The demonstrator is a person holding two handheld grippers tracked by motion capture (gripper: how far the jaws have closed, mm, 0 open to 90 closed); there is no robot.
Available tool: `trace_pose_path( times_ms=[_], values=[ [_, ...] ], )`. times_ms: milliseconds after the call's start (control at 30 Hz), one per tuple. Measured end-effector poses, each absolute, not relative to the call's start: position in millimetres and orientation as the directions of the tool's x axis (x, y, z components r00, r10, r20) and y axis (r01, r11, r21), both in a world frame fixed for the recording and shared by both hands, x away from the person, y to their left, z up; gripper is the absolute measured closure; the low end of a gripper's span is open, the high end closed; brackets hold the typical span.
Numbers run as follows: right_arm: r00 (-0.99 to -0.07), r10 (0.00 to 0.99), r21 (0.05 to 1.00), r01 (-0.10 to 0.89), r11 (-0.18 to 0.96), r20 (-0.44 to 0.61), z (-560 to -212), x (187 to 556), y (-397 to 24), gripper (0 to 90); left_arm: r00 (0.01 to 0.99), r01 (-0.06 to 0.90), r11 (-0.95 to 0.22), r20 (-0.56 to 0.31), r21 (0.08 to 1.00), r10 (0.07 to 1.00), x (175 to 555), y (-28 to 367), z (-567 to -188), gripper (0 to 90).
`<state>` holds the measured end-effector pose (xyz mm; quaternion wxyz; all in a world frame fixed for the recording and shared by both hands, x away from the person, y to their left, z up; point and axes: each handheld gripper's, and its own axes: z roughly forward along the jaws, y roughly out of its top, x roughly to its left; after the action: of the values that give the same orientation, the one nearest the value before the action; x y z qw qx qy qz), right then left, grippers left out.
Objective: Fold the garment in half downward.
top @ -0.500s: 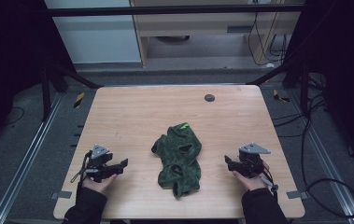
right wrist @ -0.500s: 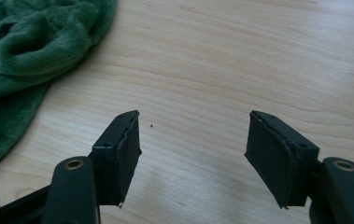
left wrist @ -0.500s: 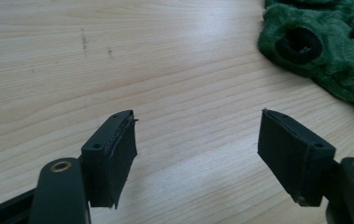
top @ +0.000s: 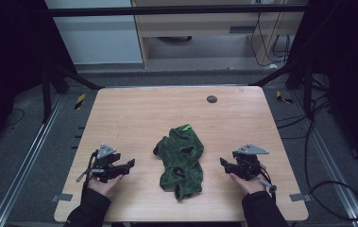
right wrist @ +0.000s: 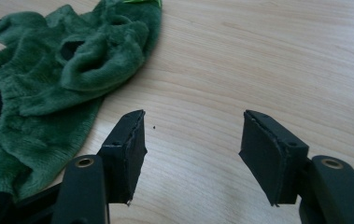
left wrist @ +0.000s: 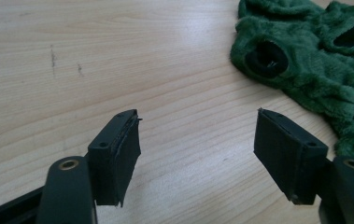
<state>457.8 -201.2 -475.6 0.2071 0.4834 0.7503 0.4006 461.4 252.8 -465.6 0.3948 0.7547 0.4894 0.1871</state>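
Note:
A crumpled dark green fleece garment (top: 181,161) lies in the middle of the wooden table (top: 167,109), with a bright green tag at its far end. The left gripper (top: 130,164) rests on the table to the garment's left, open, jaws pointing toward it with nothing between them. In the left gripper view the garment (left wrist: 315,60) fills the upper right, a round sleeve opening facing the open gripper (left wrist: 198,154). The right gripper (top: 222,162) sits to the garment's right, open and empty. Its own view shows the garment (right wrist: 53,88) at upper left, beside the gripper (right wrist: 191,154).
A small dark round disc (top: 211,99) sits near the table's far edge. Bare wood surrounds the garment on all sides. Black frame bars and cables stand around the table, with cabinets behind.

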Motion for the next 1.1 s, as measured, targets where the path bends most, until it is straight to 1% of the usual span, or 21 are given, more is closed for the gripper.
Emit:
trace_pose_path(
  times_ms=[133,167,300,467,667,1100],
  values=[
    [-0.455,0.887,0.806,0.553,0.209,0.082,-471.1,460.2,-198.1,40.0,0.463,0.574,-0.226,-0.084,0.787,0.882,464.3,252.2,-459.4,33.0],
    [-0.449,0.891,0.811,0.546,0.210,0.072,-470.1,461.1,-197.8,40.4,0.465,0.574,-0.228,-0.084,0.786,0.882,465.5,252.2,-457.8,33.6],
    [-0.444,0.891,0.815,0.547,0.192,0.088,-465.4,465.5,-197.7,41.2,0.475,0.564,-0.231,-0.083,0.793,0.876,470.1,250.1,-451.5,35.4],
    [-0.451,0.887,0.821,0.540,0.185,0.097,-458.5,471.4,-196.6,42.2,0.491,0.553,-0.237,-0.083,0.799,0.867,477.8,244.3,-443.8,35.8],
    [-0.464,0.878,0.825,0.539,0.173,0.119,-450.4,480.7,-190.2,45.5,0.505,0.541,-0.236,-0.087,0.808,0.859,492.5,234.8,-431.8,35.6],
    [-0.495,0.859,0.826,0.534,0.181,0.131,-439.9,499.5,-172.5,49.3,0.521,0.544,-0.253,-0.086,0.800,0.849,512.5,217.8,-428.0,36.4]
  ],
)
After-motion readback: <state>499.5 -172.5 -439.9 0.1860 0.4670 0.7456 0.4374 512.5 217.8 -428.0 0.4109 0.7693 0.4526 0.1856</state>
